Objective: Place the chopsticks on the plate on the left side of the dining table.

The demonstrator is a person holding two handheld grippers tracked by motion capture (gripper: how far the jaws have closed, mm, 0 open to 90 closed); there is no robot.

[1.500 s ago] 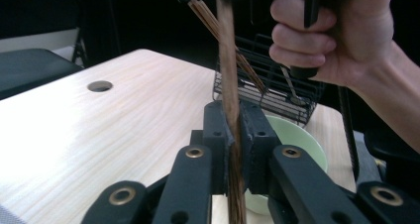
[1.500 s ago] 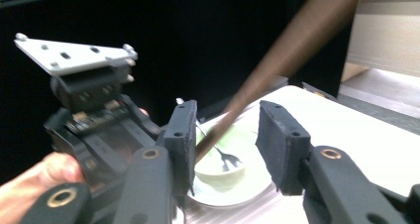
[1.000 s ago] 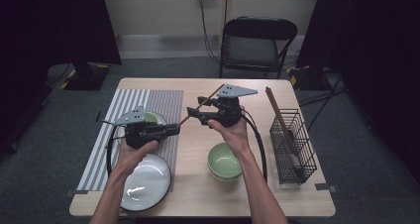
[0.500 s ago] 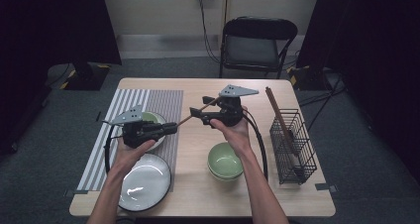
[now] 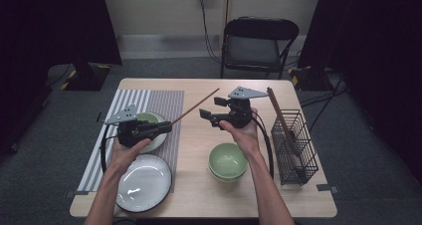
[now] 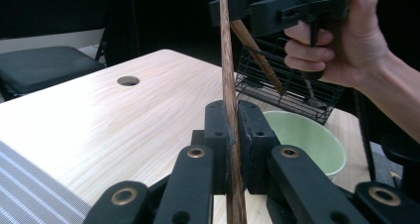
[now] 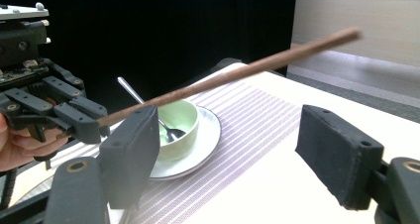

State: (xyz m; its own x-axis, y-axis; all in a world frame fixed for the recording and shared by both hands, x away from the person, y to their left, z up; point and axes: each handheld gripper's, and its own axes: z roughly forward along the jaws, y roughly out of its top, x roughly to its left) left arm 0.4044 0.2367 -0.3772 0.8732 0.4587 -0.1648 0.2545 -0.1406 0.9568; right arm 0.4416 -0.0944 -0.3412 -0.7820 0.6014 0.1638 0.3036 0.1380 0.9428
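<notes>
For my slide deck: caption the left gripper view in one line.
Left gripper clamps a wooden chopstick above the table, green bowl beyond.

Light falls from overhead onto the pale wooden table [image 5: 199,185], which is bright and evenly lit, while the surroundings left and right sink into near-black. The glossy white round plate [image 5: 144,182] at the near left carries a soft glare patch. Hands and forearms cast only faint, short shadows. In the left gripper view the tabletop glares almost white toward the far side, and the near black jaws are slightly soft. In the right gripper view the thin brown wooden chopstick [image 7: 237,73] blurs toward its far tip, against a dark backdrop.
</notes>
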